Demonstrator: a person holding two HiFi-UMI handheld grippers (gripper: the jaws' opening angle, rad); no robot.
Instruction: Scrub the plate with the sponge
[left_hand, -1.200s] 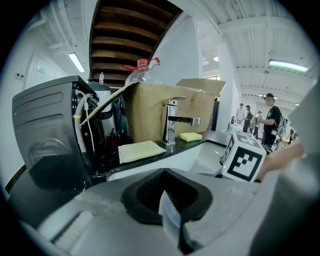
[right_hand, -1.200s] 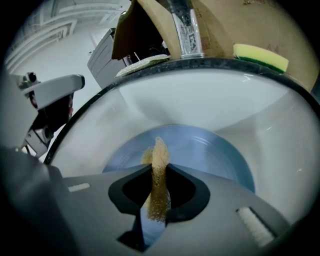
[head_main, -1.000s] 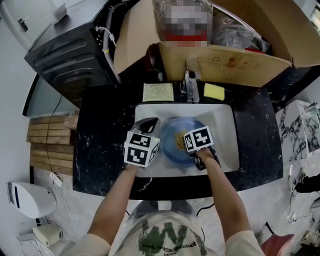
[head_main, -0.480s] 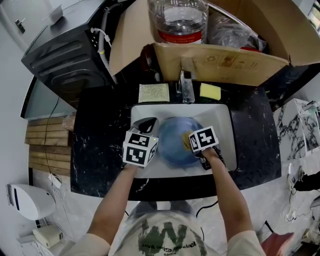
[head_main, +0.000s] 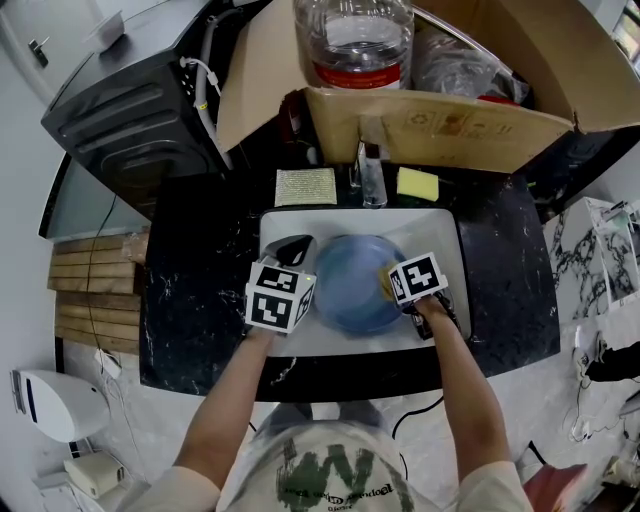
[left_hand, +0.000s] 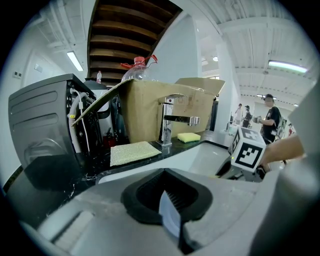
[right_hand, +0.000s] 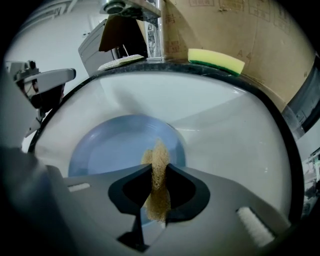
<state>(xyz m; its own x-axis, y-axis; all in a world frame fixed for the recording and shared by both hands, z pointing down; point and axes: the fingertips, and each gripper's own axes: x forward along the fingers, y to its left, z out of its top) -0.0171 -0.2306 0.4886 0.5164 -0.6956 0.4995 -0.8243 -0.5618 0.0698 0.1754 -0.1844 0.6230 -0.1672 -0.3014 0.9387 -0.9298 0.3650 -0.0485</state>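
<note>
A blue plate (head_main: 350, 285) lies in the white sink (head_main: 445, 250). My left gripper (head_main: 297, 250) is at the plate's left rim; in the left gripper view its jaws (left_hand: 170, 202) are shut on a thin pale blue edge, the plate's rim (left_hand: 169, 216). My right gripper (head_main: 392, 285) is at the plate's right side, shut on a tan fibrous sponge (right_hand: 157, 165). In the right gripper view the sponge sticks out past the jaws and rests on the plate (right_hand: 115, 145) near its right rim. That gripper's marker cube hides most of the sponge in the head view.
A chrome faucet (head_main: 370, 175) stands behind the sink, with a yellow-green sponge (head_main: 418, 184) to its right and a woven cloth (head_main: 306, 186) to its left. An open cardboard box (head_main: 440, 110) with a big water bottle (head_main: 352, 40) stands behind. A black appliance (head_main: 130, 100) is at back left.
My right gripper has slid the sponge rightward across the plate, from near its middle toward the right rim. The left gripper has stayed on the left rim.
</note>
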